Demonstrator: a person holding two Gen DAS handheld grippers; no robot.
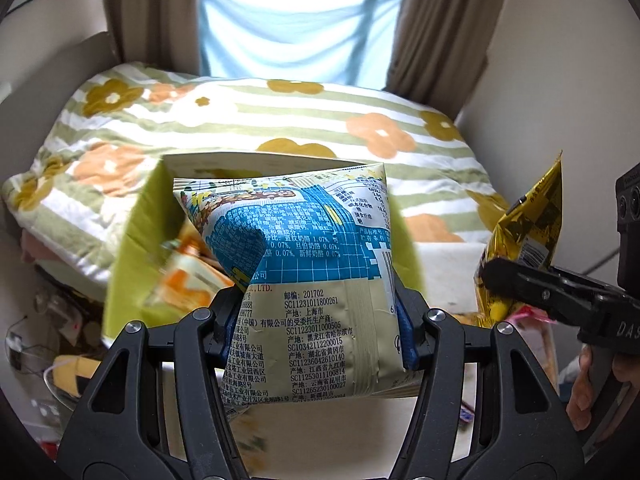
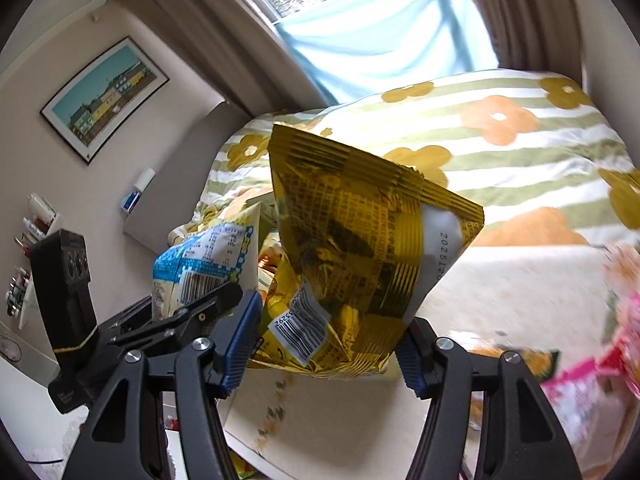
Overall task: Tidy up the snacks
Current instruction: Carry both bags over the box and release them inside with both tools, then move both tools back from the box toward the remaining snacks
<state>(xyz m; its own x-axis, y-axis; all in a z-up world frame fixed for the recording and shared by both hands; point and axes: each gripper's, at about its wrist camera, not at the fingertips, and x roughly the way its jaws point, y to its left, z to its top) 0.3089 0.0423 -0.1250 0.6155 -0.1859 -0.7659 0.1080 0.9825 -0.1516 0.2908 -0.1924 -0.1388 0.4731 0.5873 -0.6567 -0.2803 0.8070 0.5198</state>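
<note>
Jaws pinch a puffy blue-and-cream snack bag point(image 1: 304, 280) and a crinkled gold packet point(image 2: 360, 256).

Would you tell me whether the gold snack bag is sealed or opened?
Sealed, seemingly: the gold snack bag looks puffed, its crimped top edge intact in the right wrist view.

You see crinkled glossy gold foil on the snack bag point(image 2: 360, 248); the blue-and-cream snack packet point(image 1: 304, 264) looks smooth, faintly shiny film.
</note>
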